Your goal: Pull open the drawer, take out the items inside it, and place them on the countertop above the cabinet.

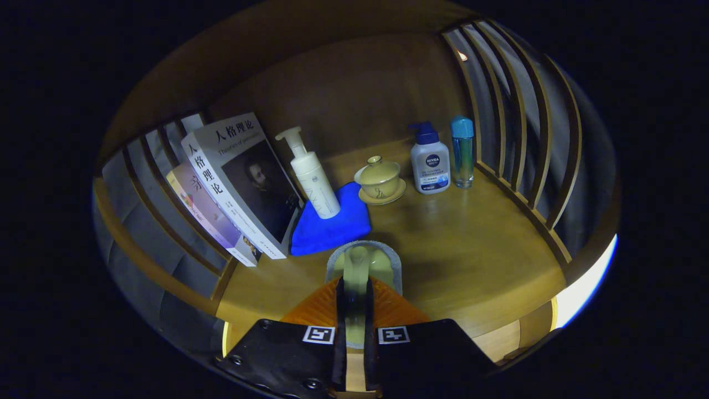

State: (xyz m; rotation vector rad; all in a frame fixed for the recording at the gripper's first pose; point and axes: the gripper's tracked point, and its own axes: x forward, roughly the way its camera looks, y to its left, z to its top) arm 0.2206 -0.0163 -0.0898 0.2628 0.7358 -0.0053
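Fingers of my claw point(354, 288) are pinched together on a pale, greenish item point(363, 266) with a grey rim, a soft-looking pad or sponge as best I can judge, which I hold over the front part of the wooden countertop point(471, 249). Both fingers press its sides, so the grip reads as firm.

I take the countertop for the top of the cabinet. On it stand several things: two books point(232, 183) leaning against the slatted rail point(160, 221) beside them, a folded blue cloth point(332, 221) just ahead of my fingers, and a white pump bottle point(311, 174) standing on that cloth. Beyond the cloth sits a lidded tea bowl point(379, 177) on its saucer, then a white bottle with a blue pump point(429, 160), then a slim blue-capped bottle point(462, 152) close to the far rail. Whether any of these came from the drawer I cannot tell.

My judgement is that I am at the placing step for one item: it is out of the drawer and already above the counter, but not yet set down. What is left here is to lower it onto the bare wood short of the blue cloth and release. The drawer itself lies below my sight, so how many items remain inside I cannot say.
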